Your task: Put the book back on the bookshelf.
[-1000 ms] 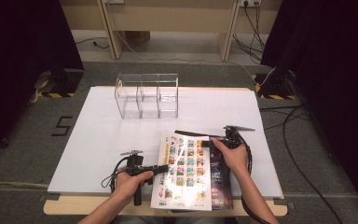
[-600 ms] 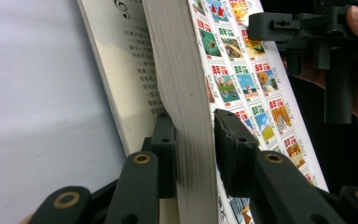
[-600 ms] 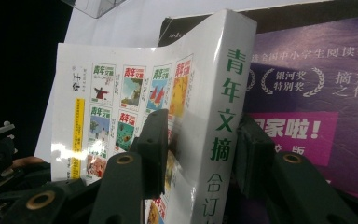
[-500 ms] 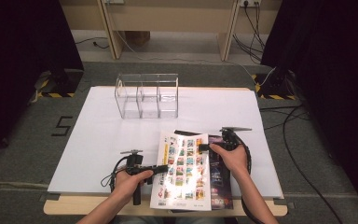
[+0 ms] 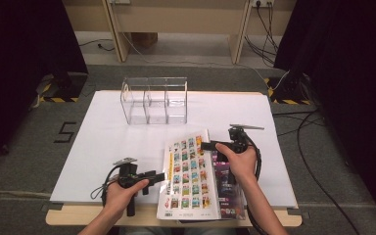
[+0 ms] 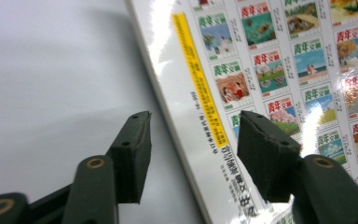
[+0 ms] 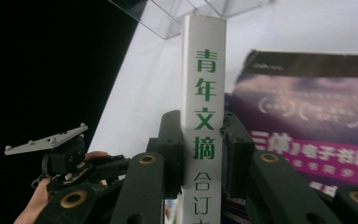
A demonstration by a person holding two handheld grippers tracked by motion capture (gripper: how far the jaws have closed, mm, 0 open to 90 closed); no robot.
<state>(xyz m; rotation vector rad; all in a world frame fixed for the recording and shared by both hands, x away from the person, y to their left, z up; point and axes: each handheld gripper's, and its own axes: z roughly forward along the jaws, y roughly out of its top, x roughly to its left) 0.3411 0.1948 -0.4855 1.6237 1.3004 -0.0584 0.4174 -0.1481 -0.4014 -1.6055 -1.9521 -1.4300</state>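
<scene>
- Lifting the thick white book (image 5: pixel 192 176) off the table (image 5: pixel 107 137) is the step in hand: it lies at the near edge, its right side raised over a purple book (image 5: pixel 226 188).
- The clear organizer (image 5: pixel 155 100) stands well apart at the far side, probably the goal.
- The right claw (image 7: pixel 204 154) has just been closing and clamps the spine.
- The left claw (image 6: pixel 193 149) has just been opening; its jaws stand apart around the book's left edge, pressing nothing.
- Next comes standing the book upright.

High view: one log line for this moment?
right gripper: shut on white book spine | left gripper: open, jaws just opened | purple book: beneath
</scene>
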